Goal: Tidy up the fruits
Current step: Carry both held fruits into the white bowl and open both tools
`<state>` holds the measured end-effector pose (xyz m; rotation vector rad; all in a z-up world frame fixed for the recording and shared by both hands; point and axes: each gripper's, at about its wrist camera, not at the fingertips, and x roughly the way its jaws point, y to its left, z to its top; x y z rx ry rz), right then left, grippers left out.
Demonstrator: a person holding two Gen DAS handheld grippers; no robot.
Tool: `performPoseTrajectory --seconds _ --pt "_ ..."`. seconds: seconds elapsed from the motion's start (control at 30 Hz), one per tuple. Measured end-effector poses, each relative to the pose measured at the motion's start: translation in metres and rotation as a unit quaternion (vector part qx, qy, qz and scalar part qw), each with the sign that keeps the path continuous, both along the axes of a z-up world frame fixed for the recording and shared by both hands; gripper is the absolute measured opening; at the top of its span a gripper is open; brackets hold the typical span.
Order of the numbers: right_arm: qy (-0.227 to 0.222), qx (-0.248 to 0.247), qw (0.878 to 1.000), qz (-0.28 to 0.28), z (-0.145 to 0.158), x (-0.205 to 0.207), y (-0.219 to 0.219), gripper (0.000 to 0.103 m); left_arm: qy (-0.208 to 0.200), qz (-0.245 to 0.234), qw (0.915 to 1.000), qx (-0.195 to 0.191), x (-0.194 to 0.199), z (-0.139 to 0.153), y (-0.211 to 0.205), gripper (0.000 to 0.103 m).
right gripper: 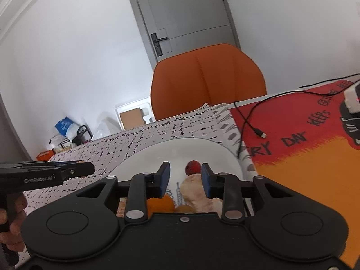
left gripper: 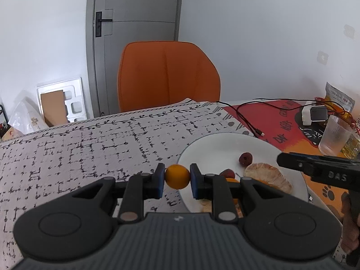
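Note:
My left gripper [left gripper: 177,176] is shut on a small orange fruit [left gripper: 177,176] and holds it just left of the rim of a white plate [left gripper: 213,144]. On the plate lie a dark red fruit [left gripper: 245,158], another red fruit [left gripper: 227,173] and a peeled citrus half [left gripper: 267,176]. My right gripper [right gripper: 185,180] is open and empty above the plate [right gripper: 144,157], over the peeled citrus [right gripper: 193,189], with a red fruit [right gripper: 193,167] beyond and orange pieces [right gripper: 160,203] below it. The right gripper's body shows in the left wrist view [left gripper: 319,168].
An orange chair [left gripper: 167,74] stands behind the table. A patterned cloth [left gripper: 90,144] covers the left side, a red and orange mat [right gripper: 303,162] the right. A black cable [left gripper: 247,117], a plastic cup [left gripper: 335,138], a charger [left gripper: 315,113] and a snack bag [left gripper: 338,96] lie at right.

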<state>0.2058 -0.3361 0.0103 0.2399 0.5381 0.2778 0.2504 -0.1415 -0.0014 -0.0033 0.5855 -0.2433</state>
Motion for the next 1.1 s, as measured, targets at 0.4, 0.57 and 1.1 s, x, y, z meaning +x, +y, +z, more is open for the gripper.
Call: performPoseTrajectory --seconds 0.4,0.57,1.1 --pt "0.009 0.01 1.0 -0.012 -0.008 -0.016 -0.011 0.039 -0.002 -0.028 0.9995 0.011 0.014 0.0 -0.029 0.022" --pt "0.006 0.016 1.0 -0.017 -0.008 -0.022 -0.016 0.039 -0.01 -0.019 0.9996 0.016 0.014 0.001 -0.031 0.025" --pt "0.004 0.022 1.0 -0.004 -0.006 -0.031 -0.004 0.044 -0.001 0.003 1.0 0.005 -0.01 0.007 -0.006 0.037"
